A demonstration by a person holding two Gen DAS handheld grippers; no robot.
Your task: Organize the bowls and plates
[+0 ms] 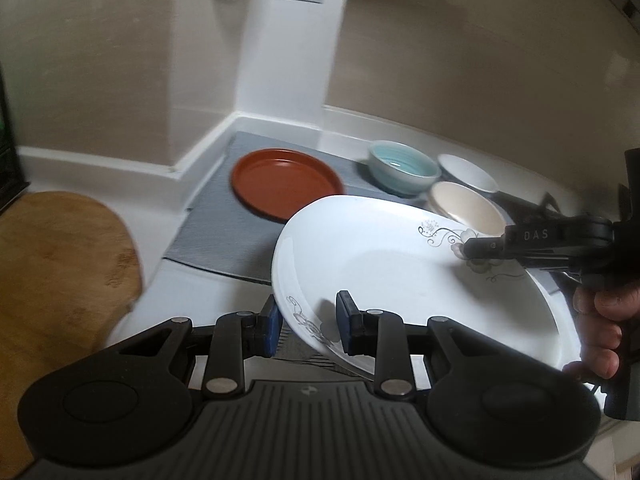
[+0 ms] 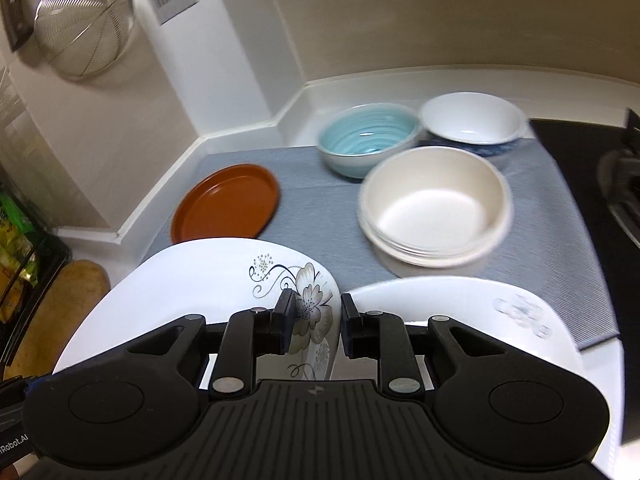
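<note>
A white plate with a grey flower print [image 1: 380, 260] [image 2: 200, 276] hangs tilted above the counter, gripped on two sides. My left gripper [image 1: 308, 328] is shut on its near rim, one blue pad on each face. My right gripper [image 1: 466, 250] [image 2: 316, 316] is shut on the opposite rim, over the flower. On the grey mat [image 1: 216, 220] [image 2: 320, 208] lie a red-brown plate [image 1: 286, 184] [image 2: 226, 204], a teal bowl [image 1: 402, 168] [image 2: 370, 140], a white bowl [image 1: 466, 174] [image 2: 472, 120] and a stack of cream bowls [image 1: 464, 206] [image 2: 436, 204]. A second white plate [image 2: 460, 312] lies on the mat just right of the held one.
A wooden cutting board [image 1: 60, 264] [image 2: 68, 292] lies on the white counter to the left. A metal strainer [image 2: 84, 28] hangs on the wall. A black stovetop [image 2: 600, 200] borders the mat on the right. A person's hand [image 1: 604, 320] grips the right gripper's handle.
</note>
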